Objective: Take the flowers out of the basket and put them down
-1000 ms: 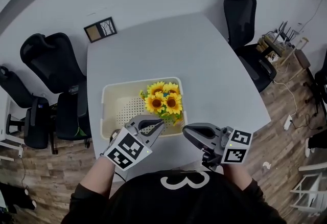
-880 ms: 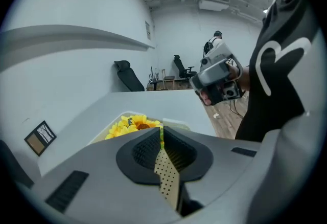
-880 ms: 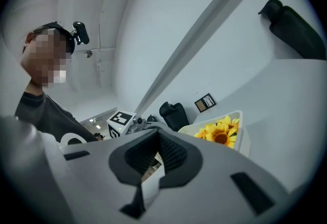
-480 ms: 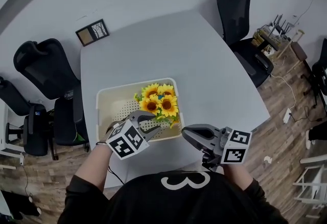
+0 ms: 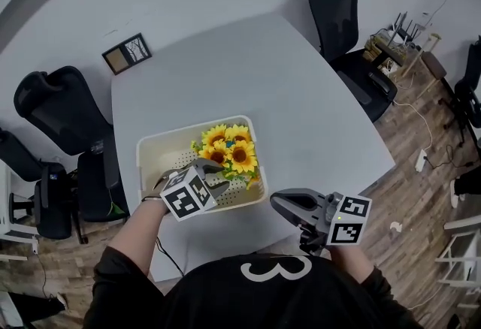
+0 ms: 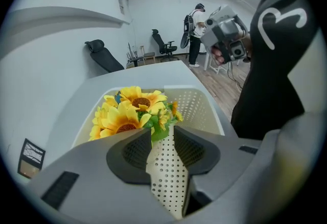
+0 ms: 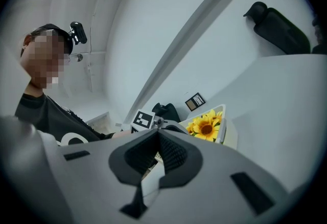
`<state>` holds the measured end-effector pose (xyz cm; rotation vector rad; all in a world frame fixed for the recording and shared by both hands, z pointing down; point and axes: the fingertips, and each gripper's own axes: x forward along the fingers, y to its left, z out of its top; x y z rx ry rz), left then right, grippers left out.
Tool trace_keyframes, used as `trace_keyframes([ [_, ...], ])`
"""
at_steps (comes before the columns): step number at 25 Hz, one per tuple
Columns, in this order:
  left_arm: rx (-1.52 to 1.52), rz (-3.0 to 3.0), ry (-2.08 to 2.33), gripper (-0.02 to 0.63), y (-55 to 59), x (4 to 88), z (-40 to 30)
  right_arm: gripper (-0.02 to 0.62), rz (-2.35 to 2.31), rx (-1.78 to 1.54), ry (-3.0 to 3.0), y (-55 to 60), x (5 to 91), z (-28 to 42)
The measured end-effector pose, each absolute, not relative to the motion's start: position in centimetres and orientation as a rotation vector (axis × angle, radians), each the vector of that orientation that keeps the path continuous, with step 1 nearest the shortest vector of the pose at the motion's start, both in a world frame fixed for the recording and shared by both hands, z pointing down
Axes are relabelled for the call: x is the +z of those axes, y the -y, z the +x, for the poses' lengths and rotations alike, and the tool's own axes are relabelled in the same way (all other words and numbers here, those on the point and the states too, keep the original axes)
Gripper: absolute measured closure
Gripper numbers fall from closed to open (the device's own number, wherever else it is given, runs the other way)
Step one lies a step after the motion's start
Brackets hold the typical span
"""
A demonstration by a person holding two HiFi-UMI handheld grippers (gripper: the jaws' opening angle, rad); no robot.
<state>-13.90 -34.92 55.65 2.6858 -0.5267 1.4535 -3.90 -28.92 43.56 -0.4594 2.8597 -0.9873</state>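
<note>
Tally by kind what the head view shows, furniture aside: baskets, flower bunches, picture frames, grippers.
basket: 1
sunflower bunch: 1
picture frame: 1
grippers: 2 (left gripper, right gripper)
Total: 5

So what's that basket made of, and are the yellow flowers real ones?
The basket looks like moulded plastic, cream with a dull finish. Its floor and walls have even rows of small round holes. The sunflowers look artificial, probably fabric or plastic. Their petals are very even and bright, and the leaves are a flat green. From these views I can't be certain.
</note>
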Motion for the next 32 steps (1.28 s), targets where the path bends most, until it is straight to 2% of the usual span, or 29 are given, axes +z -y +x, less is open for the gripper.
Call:
trace_keyframes([
  [11,1.704,2.694,0.559,0.462,36.6,58.1,-13.8,0.588,-0.541,-1.049,-2.818,28.2,45.1,-1.9],
  [32,1.984,2.649,0.650,0.476,39.2,61.8,-14.0,0.588,-0.639,-1.049,-2.768,28.0,45.4,0.8],
])
